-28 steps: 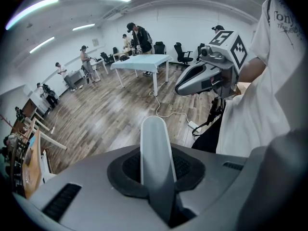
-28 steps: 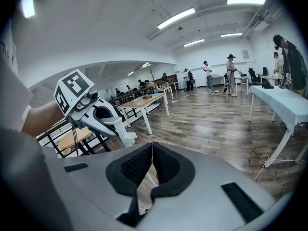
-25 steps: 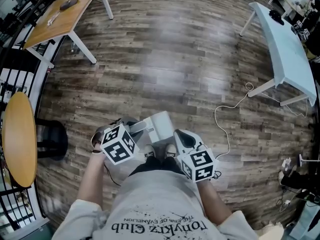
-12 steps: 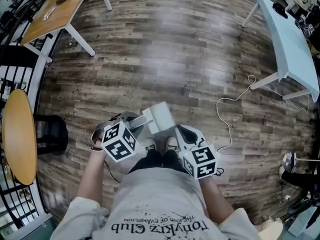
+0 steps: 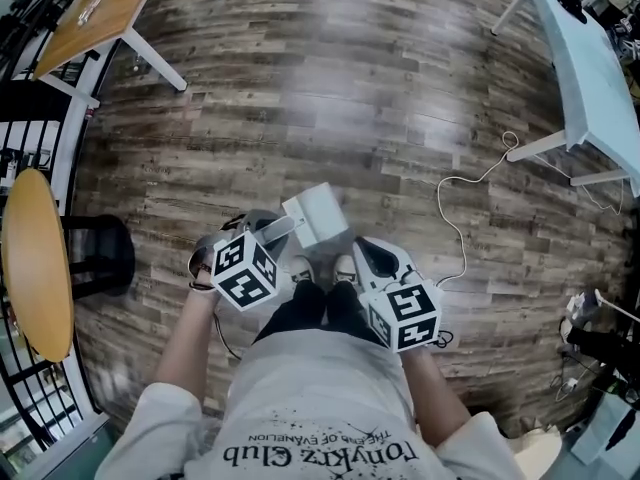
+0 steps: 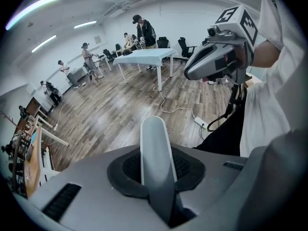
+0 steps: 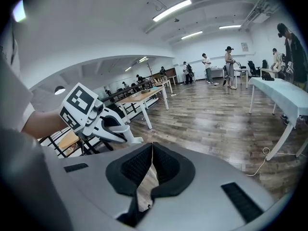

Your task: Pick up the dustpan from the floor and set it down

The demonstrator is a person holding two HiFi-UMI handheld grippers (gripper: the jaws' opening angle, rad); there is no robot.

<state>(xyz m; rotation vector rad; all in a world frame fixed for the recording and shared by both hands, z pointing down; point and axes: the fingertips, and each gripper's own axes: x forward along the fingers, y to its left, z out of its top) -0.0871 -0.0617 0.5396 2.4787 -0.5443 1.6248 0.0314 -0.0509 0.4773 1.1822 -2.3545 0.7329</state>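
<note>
In the head view a light grey dustpan (image 5: 316, 214) hangs just in front of my shoes, above the wood floor. Its long handle (image 6: 155, 163) runs straight up between the pads of my left gripper (image 5: 264, 236), which is shut on it. The left gripper view shows only the handle; the pan is hidden there. My right gripper (image 5: 366, 256) hovers beside it to the right, pads touching at the tips with nothing between them (image 7: 151, 150). From the right gripper view I see the left gripper (image 7: 98, 120) a short way off to the left.
A wooden table (image 5: 95, 18) stands at the far left, a round wooden top (image 5: 35, 263) and a black stool (image 5: 102, 260) at the left edge. A pale blue table (image 5: 590, 68) is at the right, with a white cable (image 5: 458, 230) trailing on the floor. Several people stand far off.
The left gripper has sunk a little toward the floor with the dustpan still in it. The right gripper has barely shifted.
</note>
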